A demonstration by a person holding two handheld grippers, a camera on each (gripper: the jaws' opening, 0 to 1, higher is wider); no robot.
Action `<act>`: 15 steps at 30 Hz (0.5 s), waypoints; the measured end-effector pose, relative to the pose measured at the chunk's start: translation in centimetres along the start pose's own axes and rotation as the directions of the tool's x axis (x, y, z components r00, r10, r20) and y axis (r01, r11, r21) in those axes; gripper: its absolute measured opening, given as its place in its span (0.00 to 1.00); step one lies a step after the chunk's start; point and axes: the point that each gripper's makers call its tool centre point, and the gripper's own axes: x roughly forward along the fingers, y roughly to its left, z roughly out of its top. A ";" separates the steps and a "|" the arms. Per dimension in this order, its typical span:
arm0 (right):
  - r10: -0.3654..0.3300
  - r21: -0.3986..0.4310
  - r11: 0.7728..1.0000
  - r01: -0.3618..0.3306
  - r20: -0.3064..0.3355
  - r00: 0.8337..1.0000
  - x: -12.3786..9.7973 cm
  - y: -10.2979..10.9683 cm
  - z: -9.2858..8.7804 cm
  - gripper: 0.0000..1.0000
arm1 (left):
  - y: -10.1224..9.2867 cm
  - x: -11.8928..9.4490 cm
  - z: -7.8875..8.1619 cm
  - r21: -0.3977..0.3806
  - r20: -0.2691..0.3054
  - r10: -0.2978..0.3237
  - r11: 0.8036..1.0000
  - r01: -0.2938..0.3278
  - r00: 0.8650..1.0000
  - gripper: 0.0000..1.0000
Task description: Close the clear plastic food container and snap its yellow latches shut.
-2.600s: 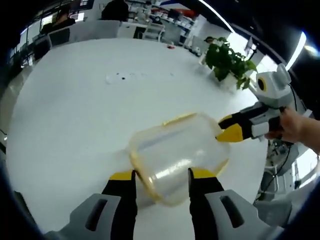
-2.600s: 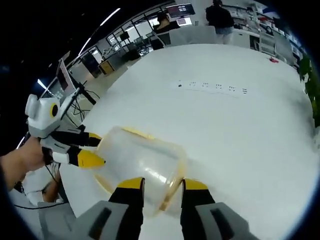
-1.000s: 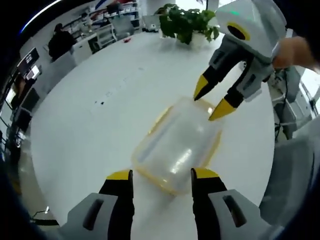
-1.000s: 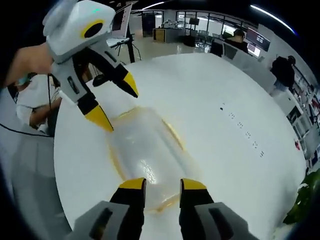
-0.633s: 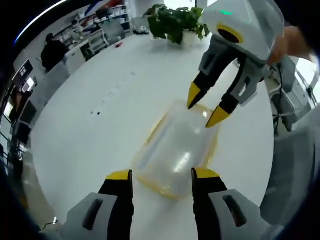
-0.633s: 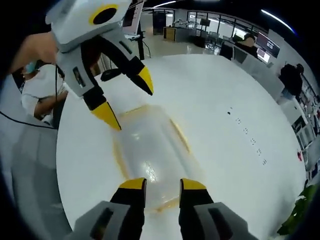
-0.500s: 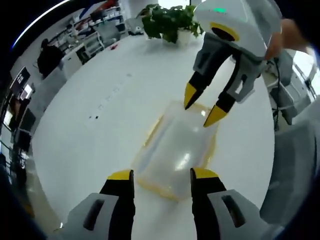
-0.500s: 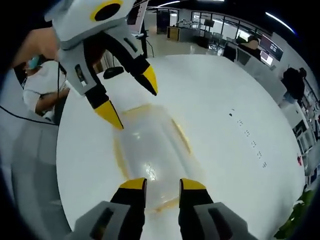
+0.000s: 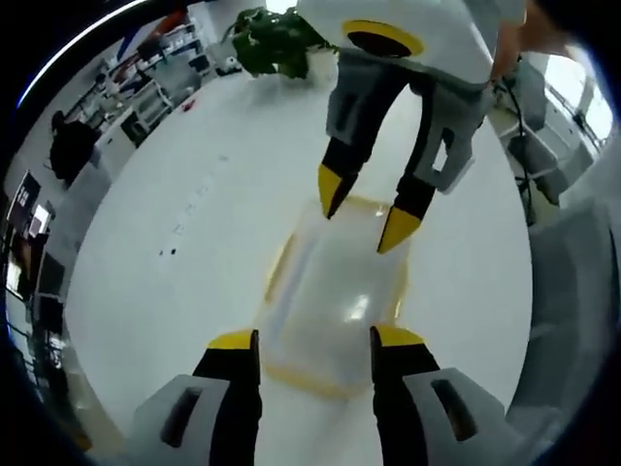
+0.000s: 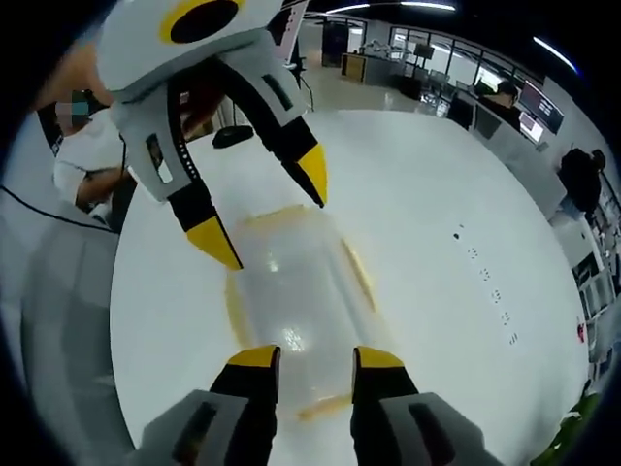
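Note:
A clear plastic container [image 9: 335, 286] with a yellow rim lies flat on the white round table [image 9: 175, 184]. My left gripper [image 9: 312, 340] is open, its jaws astride the container's near end. From the top of the left gripper view my right gripper [image 9: 364, 212] reaches down, open, its yellow fingertips [image 9: 397, 226] at the container's far end. The right gripper view shows the same from the other side: the container [image 10: 296, 296] runs away from my open right gripper [image 10: 316, 357], and the left gripper [image 10: 267, 212] hangs open over the far end. I cannot tell how the latches stand.
A green potted plant [image 9: 277, 39] stands at the table's far edge. Small dark marks [image 10: 485, 277] dot the tabletop. A person in white [image 10: 82, 165] sits beside the table, and other people [image 10: 582, 175] and desks stand further back.
The container, tipped up between the grippers 2.6 s ago, now lies flat. Both grippers have tilted down over it and drawn closer together, so each looms larger in the other's view.

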 end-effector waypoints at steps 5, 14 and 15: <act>0.009 -0.002 1.000 -0.009 0.002 1.000 0.0 0.0 0.2 0.25 | -0.1 0.2 0.3 -0.006 0.012 -0.006 1.000 0.006 1.000 0.43; 0.020 -0.020 1.000 -0.020 0.005 1.000 0.0 0.1 0.5 0.25 | -0.2 0.4 0.4 0.022 0.018 -0.025 0.999 0.025 1.000 0.42; 0.021 -0.022 1.000 -0.020 0.005 1.000 0.1 0.0 0.5 0.25 | -0.3 0.4 0.4 0.027 0.017 -0.029 0.999 0.029 0.999 0.42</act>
